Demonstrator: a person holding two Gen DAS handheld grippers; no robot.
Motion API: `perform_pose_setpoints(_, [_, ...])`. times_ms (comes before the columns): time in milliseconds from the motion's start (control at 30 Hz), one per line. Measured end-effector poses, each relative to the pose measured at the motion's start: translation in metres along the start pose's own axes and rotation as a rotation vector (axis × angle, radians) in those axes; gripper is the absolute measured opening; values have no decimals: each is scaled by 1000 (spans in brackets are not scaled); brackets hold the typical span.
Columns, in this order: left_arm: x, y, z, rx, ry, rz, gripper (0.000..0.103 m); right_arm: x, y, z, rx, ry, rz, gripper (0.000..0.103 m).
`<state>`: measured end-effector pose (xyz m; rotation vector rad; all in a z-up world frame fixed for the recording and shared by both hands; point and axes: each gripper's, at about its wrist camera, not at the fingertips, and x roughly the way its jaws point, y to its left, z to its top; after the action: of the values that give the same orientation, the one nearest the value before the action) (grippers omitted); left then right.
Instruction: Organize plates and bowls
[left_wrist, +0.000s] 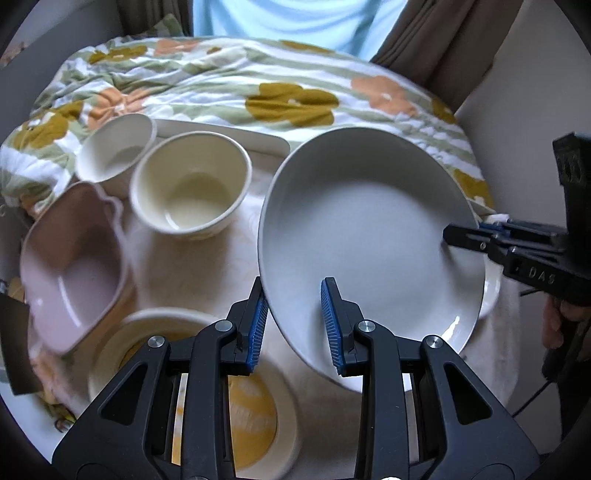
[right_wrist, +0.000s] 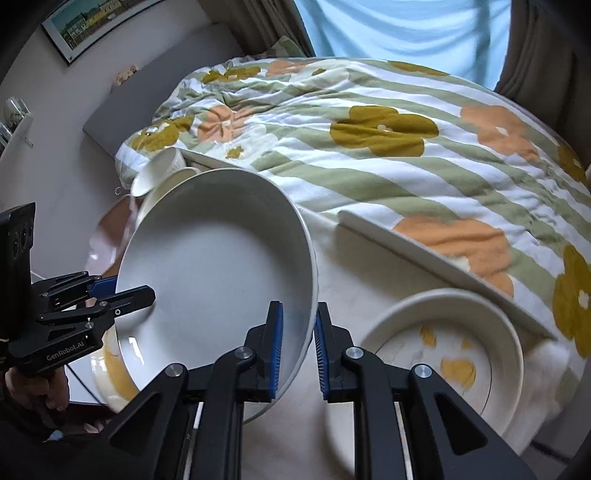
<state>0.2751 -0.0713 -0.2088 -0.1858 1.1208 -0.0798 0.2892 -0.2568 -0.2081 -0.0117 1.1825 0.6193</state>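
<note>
The large grey-white plate (left_wrist: 369, 236) is held off the table by both grippers at once, tilted, its rim pinched on opposite sides. In the left wrist view the left gripper (left_wrist: 295, 325) is seen nearly closed, with the plate's rim at about 7 o'clock between its blue pads (left_wrist: 330, 325); the right gripper (left_wrist: 465, 236) bites the rim at about 3 o'clock. In the right wrist view the right gripper (right_wrist: 298, 350) is clamped on the edge at roughly 4 o'clock, jaws almost together, and the left gripper (right_wrist: 122, 295) grips at 8 o'clock.

The coming move is judged to turn on the line between the two grips — it runs straight across the plate, so neither hand is nearer and both must travel together. A likely destination is a yellow-patterned plate (right_wrist: 447, 354), lying on the table at 4 o'clock from the right gripper; another yellow-patterned plate (left_wrist: 192, 387) lies under the left gripper at 7 o'clock.

A cream bowl (left_wrist: 190, 184), a smaller white bowl (left_wrist: 114, 147) and a pink handled dish (left_wrist: 74, 258) are seen at 10 o'clock. Whatever lies beneath the raised plate is hidden — only a sliver of white rim (left_wrist: 493, 295) shows. The pink dish is blurred.
</note>
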Motion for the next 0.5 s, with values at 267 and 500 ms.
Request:
perform_pose_setpoints(267, [-59,31,-56,-25,-19,12,26,-23,58,-43,1,-30,27,15])
perform_pose_setpoints(500, [-73,75,-98,-55,22,12,26,-7,102,-79,62,-4,68,15])
